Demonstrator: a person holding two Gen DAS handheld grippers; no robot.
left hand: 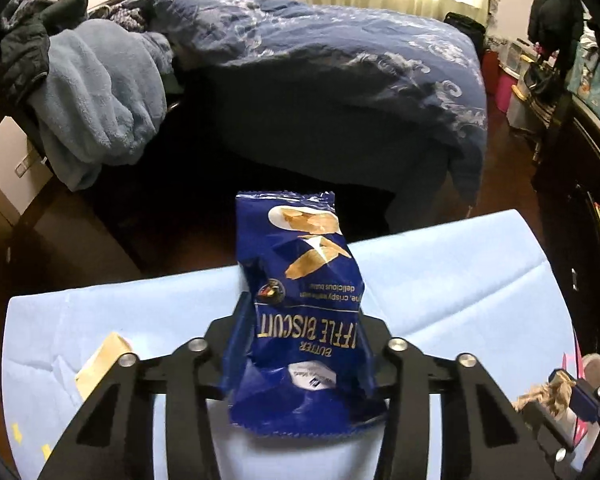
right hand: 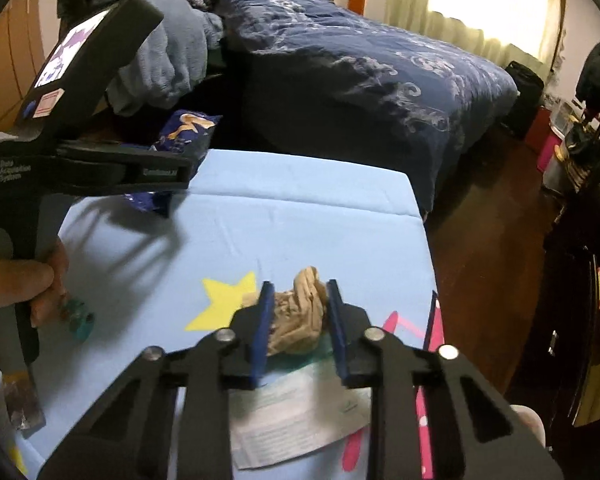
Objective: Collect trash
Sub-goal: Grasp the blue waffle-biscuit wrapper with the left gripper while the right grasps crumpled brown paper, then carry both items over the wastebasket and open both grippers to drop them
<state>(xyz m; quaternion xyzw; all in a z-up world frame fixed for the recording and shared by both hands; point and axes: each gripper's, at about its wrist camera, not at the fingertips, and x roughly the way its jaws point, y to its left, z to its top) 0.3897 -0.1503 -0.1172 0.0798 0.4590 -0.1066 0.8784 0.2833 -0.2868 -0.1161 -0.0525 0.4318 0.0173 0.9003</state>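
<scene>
left wrist view: blue waffle biscuit wrapper [left hand: 300, 304], crumpled, printed side up, held off the light blue surface [left hand: 440, 280], pinched between the blue pads of the left tongs [left hand: 298, 344], which are closed onto it. right wrist view: same wrapper [right hand: 188, 130] seen at upper left, clamped in the left tongs [right hand: 172, 172] above the far left corner of the surface [right hand: 300, 208]. crumpled brown paper wad [right hand: 298, 314], resting on the surface between the blue pads of the right tongs [right hand: 298, 320]; tongs partly open around it, contact with the wad not clear. white printed sheet [right hand: 296, 420] lies under the right tongs. yellow star mark [right hand: 224, 300] on the cloth, just left of the wad. small teal object [right hand: 78, 318] near the left hand [right hand: 16, 292]. bed with dark blue patterned duvet [right hand: 360, 72] beyond the surface.
</scene>
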